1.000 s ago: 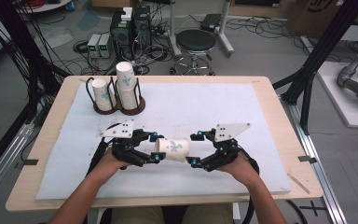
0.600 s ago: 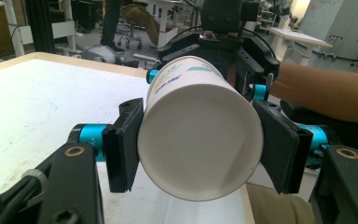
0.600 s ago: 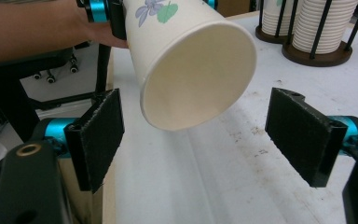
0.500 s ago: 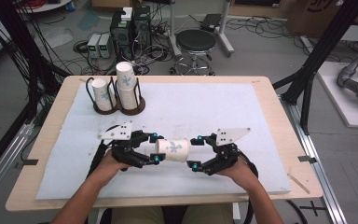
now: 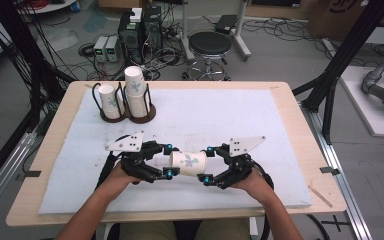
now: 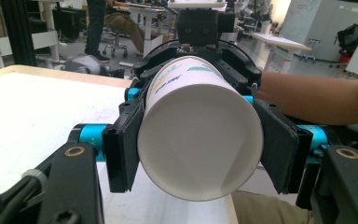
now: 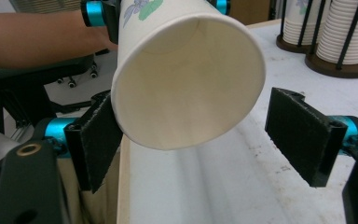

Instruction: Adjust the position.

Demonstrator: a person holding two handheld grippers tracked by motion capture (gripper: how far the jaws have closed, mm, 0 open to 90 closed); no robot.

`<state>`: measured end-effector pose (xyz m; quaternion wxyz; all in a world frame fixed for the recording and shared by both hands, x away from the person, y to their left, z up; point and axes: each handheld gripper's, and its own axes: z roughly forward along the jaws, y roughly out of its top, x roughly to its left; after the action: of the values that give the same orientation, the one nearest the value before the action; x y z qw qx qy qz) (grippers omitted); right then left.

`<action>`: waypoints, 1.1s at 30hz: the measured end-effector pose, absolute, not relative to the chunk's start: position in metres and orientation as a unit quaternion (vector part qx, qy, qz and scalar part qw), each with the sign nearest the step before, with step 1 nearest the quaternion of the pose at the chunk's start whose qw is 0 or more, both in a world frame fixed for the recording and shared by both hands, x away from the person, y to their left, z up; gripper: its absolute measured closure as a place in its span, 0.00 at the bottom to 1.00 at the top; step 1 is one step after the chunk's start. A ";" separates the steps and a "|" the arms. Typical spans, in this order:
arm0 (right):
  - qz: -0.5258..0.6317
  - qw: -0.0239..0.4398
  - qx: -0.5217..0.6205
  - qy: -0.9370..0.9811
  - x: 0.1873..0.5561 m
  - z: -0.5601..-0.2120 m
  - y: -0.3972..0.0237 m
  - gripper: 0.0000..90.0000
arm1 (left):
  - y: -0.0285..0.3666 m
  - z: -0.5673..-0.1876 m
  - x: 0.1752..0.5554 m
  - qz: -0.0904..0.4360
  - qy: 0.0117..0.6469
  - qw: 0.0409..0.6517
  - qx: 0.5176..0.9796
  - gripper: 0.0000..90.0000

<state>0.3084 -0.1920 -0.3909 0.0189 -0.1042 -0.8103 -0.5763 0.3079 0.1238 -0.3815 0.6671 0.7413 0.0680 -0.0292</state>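
A white paper cup with a leaf print (image 5: 188, 163) lies on its side above the near middle of the white-covered tabletop (image 5: 230, 120), held between the two tools. The left tool (image 5: 169, 161) is clenched on one end of the cup, its black pads pressing both sides of the wall. The right tool (image 5: 207, 165) is released: its pads stand apart around the cup's open mouth, one just beside the rim, the other clear of it. At the far left stands a dark wire cup holder (image 5: 126, 104) with stacked paper cups (image 5: 135, 92).
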 end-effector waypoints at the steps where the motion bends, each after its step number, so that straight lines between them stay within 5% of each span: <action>1: -0.577 0.020 -0.102 -0.810 0.308 -0.391 -0.192 0.22 | 0.123 -0.382 0.308 -0.030 0.066 0.668 0.740 0.41; 24: -0.585 0.041 -0.079 -0.806 0.310 -0.391 -0.195 0.38 | 0.121 -0.385 0.303 -0.021 0.062 0.652 0.756 0.41; 28: -0.582 0.043 -0.080 -0.808 0.310 -0.390 -0.196 0.38 | 0.115 -0.385 0.298 0.009 0.102 0.612 0.784 0.18; 33: -0.573 0.040 -0.083 -0.814 0.311 -0.389 -0.199 0.38 | 0.117 -0.382 0.295 0.018 0.099 0.598 0.795 0.15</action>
<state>0.3109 -0.1987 -0.3887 0.0396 -0.0832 -0.8144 -0.5729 0.2946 0.1165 -0.3817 0.5983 0.7949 0.0993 0.0178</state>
